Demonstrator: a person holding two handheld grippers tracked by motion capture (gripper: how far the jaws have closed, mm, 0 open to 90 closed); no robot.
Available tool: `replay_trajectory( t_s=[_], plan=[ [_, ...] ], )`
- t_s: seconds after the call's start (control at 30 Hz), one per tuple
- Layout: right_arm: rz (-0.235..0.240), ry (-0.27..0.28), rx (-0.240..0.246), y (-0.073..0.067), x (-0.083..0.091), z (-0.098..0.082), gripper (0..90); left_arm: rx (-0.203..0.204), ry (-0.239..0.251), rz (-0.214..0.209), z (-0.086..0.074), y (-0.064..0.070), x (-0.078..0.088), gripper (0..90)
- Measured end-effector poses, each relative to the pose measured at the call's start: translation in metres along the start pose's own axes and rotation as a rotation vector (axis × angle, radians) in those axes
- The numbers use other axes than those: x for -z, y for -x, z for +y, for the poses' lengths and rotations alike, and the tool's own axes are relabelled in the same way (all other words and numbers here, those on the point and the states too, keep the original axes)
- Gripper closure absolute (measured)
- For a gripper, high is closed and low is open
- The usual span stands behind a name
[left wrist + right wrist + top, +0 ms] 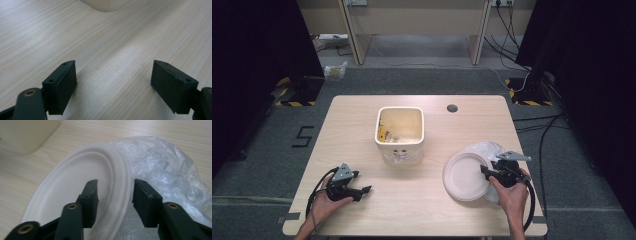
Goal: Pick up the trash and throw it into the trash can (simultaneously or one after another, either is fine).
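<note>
Straddling the plate (82, 185) rim with my right gripper (113, 195), not yet pinching; next move called for closing. Left gripper (113, 85) rested spread, near-left.

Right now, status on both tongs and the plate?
Left tongs open, idle over table. Right tongs straddle plate rim, not yet clamped. Plastic bag under plate edge.
</note>
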State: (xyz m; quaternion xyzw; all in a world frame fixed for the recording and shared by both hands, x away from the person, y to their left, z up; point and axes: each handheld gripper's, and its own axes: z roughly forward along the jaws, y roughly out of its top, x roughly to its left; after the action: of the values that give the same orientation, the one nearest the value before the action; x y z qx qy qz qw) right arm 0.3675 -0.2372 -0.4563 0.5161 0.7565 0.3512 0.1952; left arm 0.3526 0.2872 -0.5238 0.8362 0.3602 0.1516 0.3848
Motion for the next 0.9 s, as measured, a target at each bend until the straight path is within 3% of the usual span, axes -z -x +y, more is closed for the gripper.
replay_trajectory(
  t_s=[0.23,0.73,0.9],
  plan=[
    [0.033,0.056,0.011,-0.001,0.007,0.001,73.7,0.0,-0.003,-0.001,0.0,0.0,0.0,19.8],
    [0.142,0.224,0.047,-0.016,0.044,0.024,83.3,0.0,0.0,0.0,0.0,0.0,0.0,19.8],
    [0.191,0.261,0.021,-0.014,0.047,0.026,85.4,-0.003,-0.004,-0.001,0.0,0.0,0.0,19.6]
  ],
)
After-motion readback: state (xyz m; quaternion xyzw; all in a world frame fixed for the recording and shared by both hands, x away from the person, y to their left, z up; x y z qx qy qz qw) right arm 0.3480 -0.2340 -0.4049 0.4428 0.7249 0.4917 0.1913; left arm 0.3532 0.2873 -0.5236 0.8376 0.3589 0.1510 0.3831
